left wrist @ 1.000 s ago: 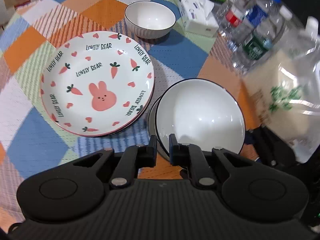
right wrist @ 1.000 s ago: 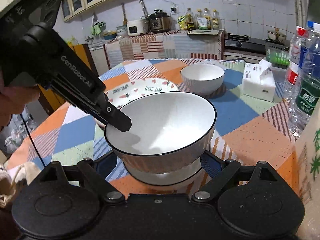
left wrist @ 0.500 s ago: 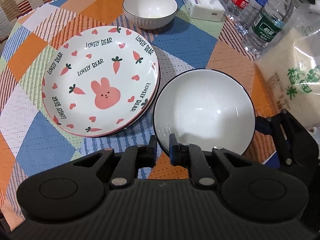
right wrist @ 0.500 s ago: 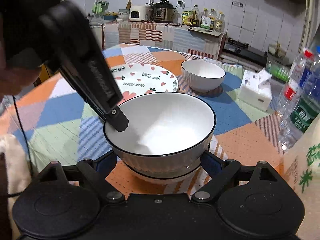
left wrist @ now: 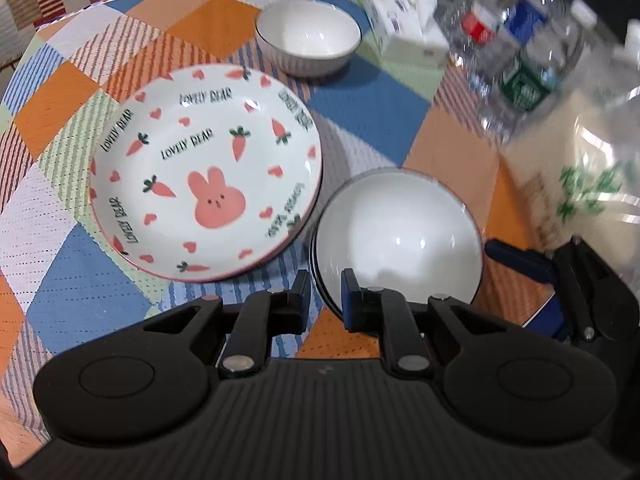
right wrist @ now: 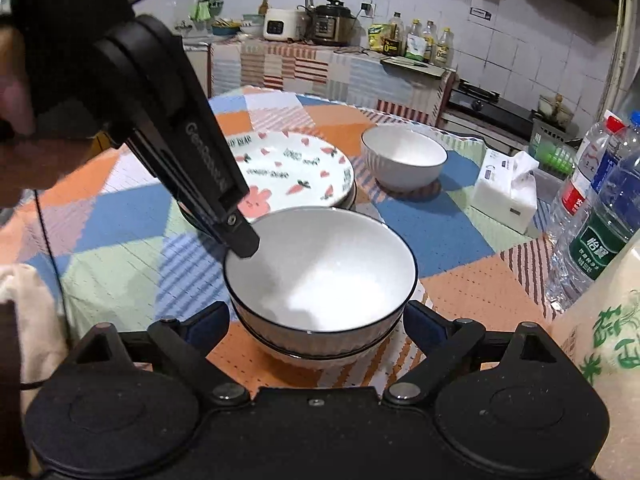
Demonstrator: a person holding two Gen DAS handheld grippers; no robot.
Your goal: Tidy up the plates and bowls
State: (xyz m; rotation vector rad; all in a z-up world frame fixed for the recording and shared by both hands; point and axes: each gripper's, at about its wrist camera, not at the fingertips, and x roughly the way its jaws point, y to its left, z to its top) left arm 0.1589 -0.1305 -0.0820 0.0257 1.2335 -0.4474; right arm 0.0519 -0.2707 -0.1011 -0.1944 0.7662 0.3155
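Two white bowls with dark rims sit nested in front of me. The upper bowl (left wrist: 400, 232) (right wrist: 328, 272) rests in the lower bowl (right wrist: 320, 354). My left gripper (left wrist: 325, 292) straddles the upper bowl's near-left rim, one finger inside and one outside. Its jaws are opening, and the rim is still between the pads. My right gripper (right wrist: 316, 320) is open wide, with a blue pad on each side of the stack. A rabbit-and-carrot plate (left wrist: 200, 184) (right wrist: 296, 176) lies left of the stack. A third white bowl (left wrist: 308, 40) (right wrist: 404, 160) stands farther back.
A tissue box (right wrist: 504, 196), several water bottles (right wrist: 600, 216) and a bag of rice (right wrist: 600, 352) crowd the table's right side. The checked cloth (left wrist: 80, 280) runs to the round table edge on the left. A kitchen counter with cookers (right wrist: 312, 24) stands behind.
The upper bowl has come down from just above the lower bowl and now sits in it. The left gripper's jaws stand slightly wider. The right gripper stayed around the stack.
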